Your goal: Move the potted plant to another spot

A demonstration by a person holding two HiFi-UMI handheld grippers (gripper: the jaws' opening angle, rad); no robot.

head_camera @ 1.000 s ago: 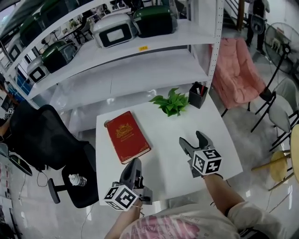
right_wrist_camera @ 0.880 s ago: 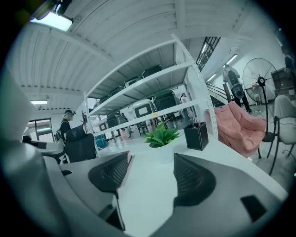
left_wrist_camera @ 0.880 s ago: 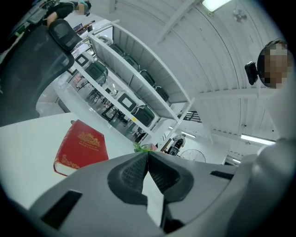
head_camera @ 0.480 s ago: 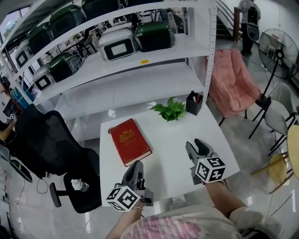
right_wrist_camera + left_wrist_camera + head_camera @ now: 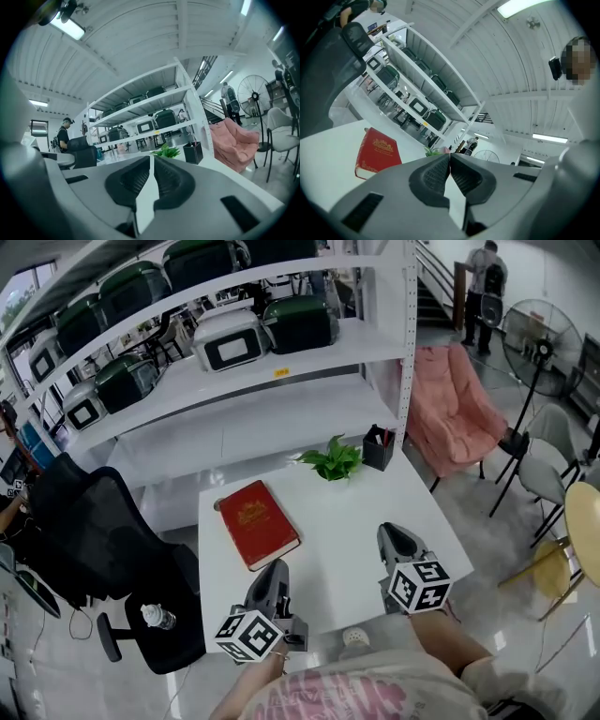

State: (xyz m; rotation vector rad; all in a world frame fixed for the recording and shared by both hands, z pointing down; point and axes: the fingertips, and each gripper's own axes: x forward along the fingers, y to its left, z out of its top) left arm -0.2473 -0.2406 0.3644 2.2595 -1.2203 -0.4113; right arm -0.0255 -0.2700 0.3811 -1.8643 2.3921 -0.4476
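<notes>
My left gripper (image 5: 449, 158) has its jaws closed tip to tip, with nothing between them. To their left the red book (image 5: 378, 152) lies flat on the white table (image 5: 328, 140). To the book's right, leaves of the potted plant (image 5: 432, 151) peek over my jaw tips. Behind the book rises a white shelf rack (image 5: 423, 90) holding green and white cases.

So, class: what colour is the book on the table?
The book is red with gold cover decoration; the head view shows it best.
</notes>
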